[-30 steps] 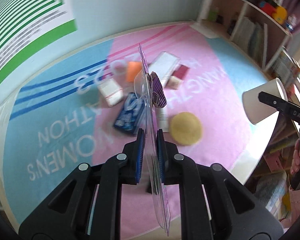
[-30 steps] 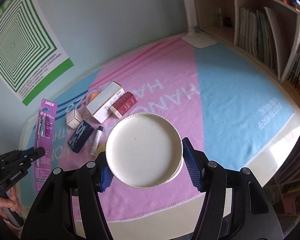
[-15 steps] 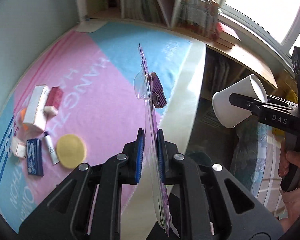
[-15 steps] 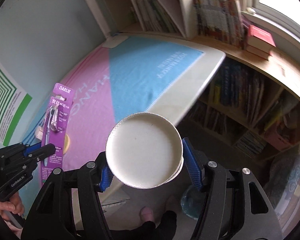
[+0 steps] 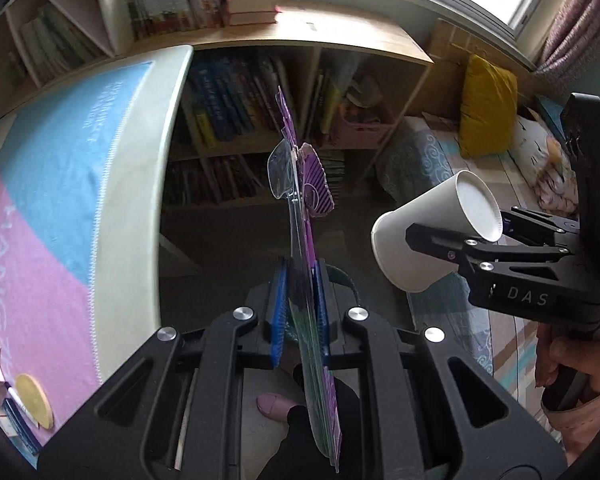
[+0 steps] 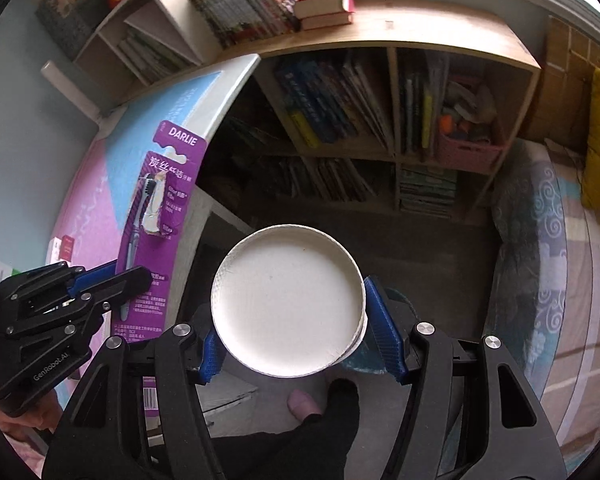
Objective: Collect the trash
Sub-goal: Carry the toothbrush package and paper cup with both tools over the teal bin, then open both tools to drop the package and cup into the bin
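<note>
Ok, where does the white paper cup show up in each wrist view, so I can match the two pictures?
Left wrist: the paper cup is right of centre, lying sideways, clamped by the right gripper, mouth pointing down-left.
Right wrist: the paper cup fills the lower centre, its base facing the camera between the blue pads.
Shared landmark: the purple toothbrush package, held by the left gripper.

Paper cup (image 6: 286, 298): plain white. Toothbrush package (image 6: 158, 216): purple card, white lettering, clear blister. Gripper fingers (image 5: 278, 312): black, blue pads. Table cloth (image 5: 40, 208): pink and light blue blocks, white lettering. Cushion (image 5: 486, 108), far right: mustard yellow. Basket (image 6: 466, 154): pink.
</note>
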### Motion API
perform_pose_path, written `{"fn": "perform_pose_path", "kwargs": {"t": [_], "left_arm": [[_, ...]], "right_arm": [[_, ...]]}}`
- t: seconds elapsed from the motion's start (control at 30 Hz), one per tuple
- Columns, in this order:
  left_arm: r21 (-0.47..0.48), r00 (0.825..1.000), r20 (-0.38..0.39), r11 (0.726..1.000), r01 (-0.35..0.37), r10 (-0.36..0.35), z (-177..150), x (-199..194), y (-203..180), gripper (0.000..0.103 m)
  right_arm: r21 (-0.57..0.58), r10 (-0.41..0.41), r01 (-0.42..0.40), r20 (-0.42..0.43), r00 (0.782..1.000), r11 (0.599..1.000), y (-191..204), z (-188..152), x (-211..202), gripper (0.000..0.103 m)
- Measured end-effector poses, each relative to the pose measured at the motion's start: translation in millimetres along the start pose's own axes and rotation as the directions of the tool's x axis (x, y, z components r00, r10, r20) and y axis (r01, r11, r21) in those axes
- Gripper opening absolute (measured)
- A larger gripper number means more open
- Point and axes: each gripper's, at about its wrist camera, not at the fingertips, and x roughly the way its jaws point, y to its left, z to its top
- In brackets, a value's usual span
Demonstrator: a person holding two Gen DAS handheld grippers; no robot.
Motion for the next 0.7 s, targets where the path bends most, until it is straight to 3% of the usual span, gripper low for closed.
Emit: {"fn": "perform_pose_path", "kwargs": {"t": [0.23, 0.33, 0.4, 0.7], "left_arm": [[0.106, 0.995, -0.074, 0.992, 0.073, -0.065, 14.6, 36.6, -38.3, 0.012], [0.13, 0.991, -0.117, 0.989, 0.072, -0.057, 20.1, 56.6, -49.1, 0.022], [0.139, 0.991, -0.131, 0.989, 0.044, -0.026, 20.9, 66.6, -50.7, 0.038], [0.088, 0.987, -0.16, 0.996, 0.015, -0.001, 16.9, 74.8, -34.0, 0.04]], "right_arm": [[0.125, 0.002, -0.001, -0.007, 1.0, 0.992, -40.3, -23.2, -8.5, 0.065], [0.185, 0.018, -0.015, -0.013, 1.0, 0.983, -56.7, -26.4, -7.2, 0.088], [0.211, 0.016, -0.015, -0.006, 1.0, 0.977, -65.8, -28.1, -10.4, 0.088], [0.219, -0.003, 0.002, 0.005, 1.0, 0.976, -80.7, -18.0, -15.6, 0.088]]}}
